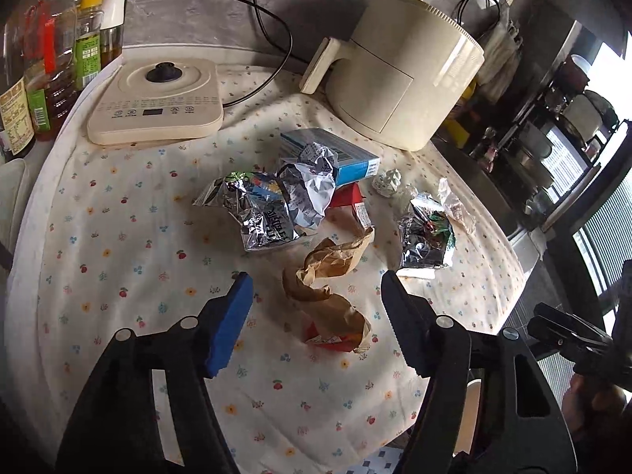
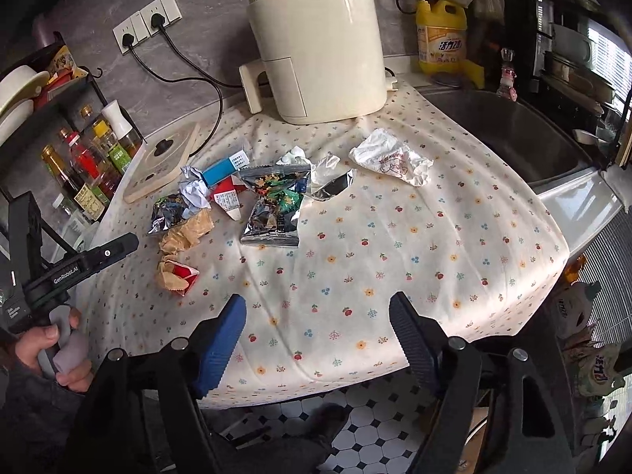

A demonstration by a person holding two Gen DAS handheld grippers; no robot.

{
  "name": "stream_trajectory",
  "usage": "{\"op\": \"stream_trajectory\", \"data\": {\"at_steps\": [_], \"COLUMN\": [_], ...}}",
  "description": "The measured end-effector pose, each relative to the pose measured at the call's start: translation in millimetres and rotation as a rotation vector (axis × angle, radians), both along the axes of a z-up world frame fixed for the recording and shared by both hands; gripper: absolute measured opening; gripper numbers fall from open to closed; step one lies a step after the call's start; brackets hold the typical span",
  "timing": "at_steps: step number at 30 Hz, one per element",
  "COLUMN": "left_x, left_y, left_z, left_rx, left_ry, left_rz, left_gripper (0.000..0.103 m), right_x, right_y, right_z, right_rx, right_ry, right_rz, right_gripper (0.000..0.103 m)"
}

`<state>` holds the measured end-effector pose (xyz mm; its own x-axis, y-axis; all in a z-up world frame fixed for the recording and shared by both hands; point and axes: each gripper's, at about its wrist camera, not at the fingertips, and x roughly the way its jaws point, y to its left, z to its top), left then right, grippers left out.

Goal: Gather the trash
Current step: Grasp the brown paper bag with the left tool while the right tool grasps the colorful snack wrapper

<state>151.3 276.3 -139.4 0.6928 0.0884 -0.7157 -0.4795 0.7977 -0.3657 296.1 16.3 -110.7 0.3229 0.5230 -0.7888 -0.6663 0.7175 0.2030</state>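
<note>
the left gripper (image 1: 316, 288) hangs spread and empty over the crumpled brown paper wrapper (image 1: 330, 272); the right gripper (image 2: 316, 312), also spread, holds nothing. collecting looks barely begun. next likely calls for lowering onto the wrapper and pinching.

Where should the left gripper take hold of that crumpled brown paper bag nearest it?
Grip the crumpled brown paper bag at its narrow twisted waist, coming from above with the left gripper, whose jaws already stand open either side. The pinched middle is thinner than the puffy ends.
</note>
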Motion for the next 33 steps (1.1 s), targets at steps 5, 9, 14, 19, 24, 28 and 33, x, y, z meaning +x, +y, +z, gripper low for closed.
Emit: {"op": "stream_trajectory", "data": {"at_steps": [5, 9, 14, 19, 24, 28, 33], "left_x": [30.8, 45.2, 42.0, 34.7, 40.9, 51.7, 65.6], "left_y": [18.5, 22.6, 25.1, 41.9, 48.8, 43.4, 15.9], "left_z": [-24.6, -30.5, -2.0, 23.2, 26.4, 28.1, 42.4], "left_rx": [-0.028, -0.037, 0.001, 0.03, 0.047, 0.057, 0.078], "left_ry": [0.091, 0.113, 0.024, -0.038, -0.026, -0.022, -0.063], "left_rz": [-0.038, -0.102, -0.169, -0.149, -0.169, -0.209, -0.254], "left_gripper": [0.049, 0.017, 0.014, 0.014, 0.015, 0.015, 0.015], "right_x": [11.5, 26.0, 43.7, 57.1, 63.4, 55.2, 49.4], "right_y": [30.0, 51.5, 80.6, 104.4, 114.2, 101.2, 60.4], "right_z": [-10.3, -18.9, -32.0, -44.5, -52.1, -36.9, -16.4], "right_rx": [-0.019, -0.021, -0.029, -0.041, -0.057, -0.03, 0.027], "right_ry": [0.02, 0.046, 0.079, 0.097, 0.121, 0.088, 0.068], "right_rz": [0.011, -0.001, 0.006, 0.007, 0.022, 0.03, -0.011], "right_gripper": [0.067, 0.066, 0.054, 0.052, 0.012, 0.005, 0.004]}}
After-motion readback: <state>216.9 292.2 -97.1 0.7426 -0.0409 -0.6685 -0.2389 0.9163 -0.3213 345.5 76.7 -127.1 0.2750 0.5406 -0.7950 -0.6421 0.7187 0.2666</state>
